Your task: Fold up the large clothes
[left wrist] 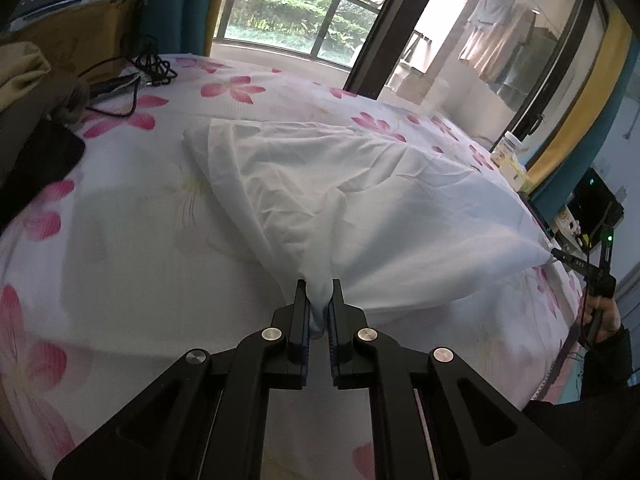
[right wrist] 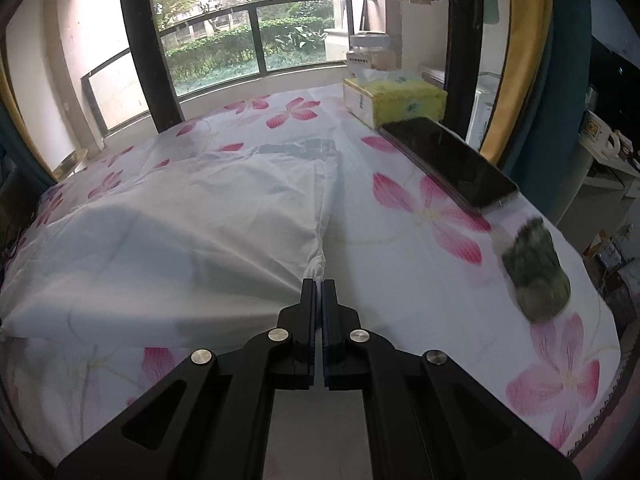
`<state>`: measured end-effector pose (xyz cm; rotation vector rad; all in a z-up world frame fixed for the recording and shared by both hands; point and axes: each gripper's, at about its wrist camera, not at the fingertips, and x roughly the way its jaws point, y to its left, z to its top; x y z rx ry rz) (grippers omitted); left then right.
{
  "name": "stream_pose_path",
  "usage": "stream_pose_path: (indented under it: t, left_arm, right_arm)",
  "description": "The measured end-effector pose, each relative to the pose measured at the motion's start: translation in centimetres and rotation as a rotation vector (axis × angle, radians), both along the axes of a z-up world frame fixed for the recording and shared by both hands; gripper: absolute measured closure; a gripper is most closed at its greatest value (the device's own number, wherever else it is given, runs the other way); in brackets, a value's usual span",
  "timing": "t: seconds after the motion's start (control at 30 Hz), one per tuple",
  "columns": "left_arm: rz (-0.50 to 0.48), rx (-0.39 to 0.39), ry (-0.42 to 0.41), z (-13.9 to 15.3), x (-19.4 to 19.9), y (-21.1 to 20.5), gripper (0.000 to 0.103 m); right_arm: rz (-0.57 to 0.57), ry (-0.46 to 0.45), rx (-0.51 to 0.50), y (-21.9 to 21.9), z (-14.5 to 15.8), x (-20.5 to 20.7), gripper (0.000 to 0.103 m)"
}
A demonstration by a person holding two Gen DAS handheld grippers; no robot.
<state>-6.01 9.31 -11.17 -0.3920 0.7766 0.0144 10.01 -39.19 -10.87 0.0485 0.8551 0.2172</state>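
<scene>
Left claw [left wrist: 319,292] and right claw [right wrist: 319,290] each clamped on white garment [left wrist: 328,184] corner.

— What do we have ahead of our left gripper [left wrist: 319,286]?
— A white, wrinkled garment [left wrist: 320,184], one corner bunched between its fingers.
— And at our right gripper [right wrist: 319,285]?
— Another gathered corner; probably a shirt, spread leftward.

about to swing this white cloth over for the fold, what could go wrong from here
The left gripper and right gripper each pinch only a small bunch of the white cloth, so a corner might slip out under tension. The phone and tissue box lie beside the cloth; a wide sweep could drag them. The dark green lump near the table's edge could get knocked off.
</scene>
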Motion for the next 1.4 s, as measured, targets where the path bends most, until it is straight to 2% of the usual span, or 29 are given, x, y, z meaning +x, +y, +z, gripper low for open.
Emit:
stream_pose_path:
  t: [0.43, 0.77, 0.87, 0.93, 0.97, 1.13, 1.2, 1.23, 1.27, 1.3, 1.37, 1.4]
  left_arm:
    - [-0.020, 0.020, 0.013, -0.6, -2.8, -0.6, 0.095]
    - [-0.030, 0.007, 0.008, -1.3, -3.6, -0.3, 0.094]
    - [-0.040, 0.039, 0.017, -1.0, -3.6, -0.7, 0.088]
    - [-0.038, 0.079, 0.036, -0.9, -3.6, -1.2, 0.077]
    - [-0.031, 0.094, 0.040, -0.7, -3.7, -1.3, 0.075]
    - [0.003, 0.098, 0.028, -0.1, -4.7, -0.8, 0.073]
    - [0.029, 0.105, 0.015, 0.3, -5.2, -0.7, 0.073]
    - [0.041, 0.110, 0.010, 0.4, -5.3, -0.6, 0.073]
    - [0.067, 0.126, 0.003, 0.7, -5.4, -0.6, 0.073]
    - [0.088, 0.151, 0.000, 1.0, -5.3, -0.7, 0.073]
    - [0.106, 0.210, -0.016, 1.9, -5.2, -1.4, 0.073]
    - [0.098, 0.233, -0.024, 2.3, -5.0, -1.8, 0.073]
  right_arm:
    - [-0.017, 0.007, -0.036, -0.8, -0.8, -3.9, 0.102]
    - [-0.031, 0.003, -0.072, -0.6, -1.3, -4.9, 0.102]
    - [-0.039, 0.005, -0.080, -0.5, -1.2, -5.0, 0.102]
    - [-0.046, 0.013, -0.081, -0.5, -1.1, -5.0, 0.101]
    - [-0.050, 0.018, -0.080, -0.5, -1.1, -5.0, 0.101]
    - [-0.068, 0.014, -0.116, -0.2, -0.1, -5.3, 0.099]
    - [-0.087, 0.012, -0.116, -0.4, 0.2, -5.4, 0.095]
    - [-0.096, 0.011, -0.109, -0.6, 0.4, -5.4, 0.086]
    - [-0.102, 0.011, -0.093, -0.8, 0.6, -5.4, 0.069]
    - [-0.102, 0.010, -0.082, -0.9, 0.8, -5.4, 0.049]
    - [-0.100, -0.003, -0.069, -0.9, 1.2, -5.4, 0.031]
    - [-0.096, -0.015, -0.068, -0.8, 1.6, -5.5, 0.031]
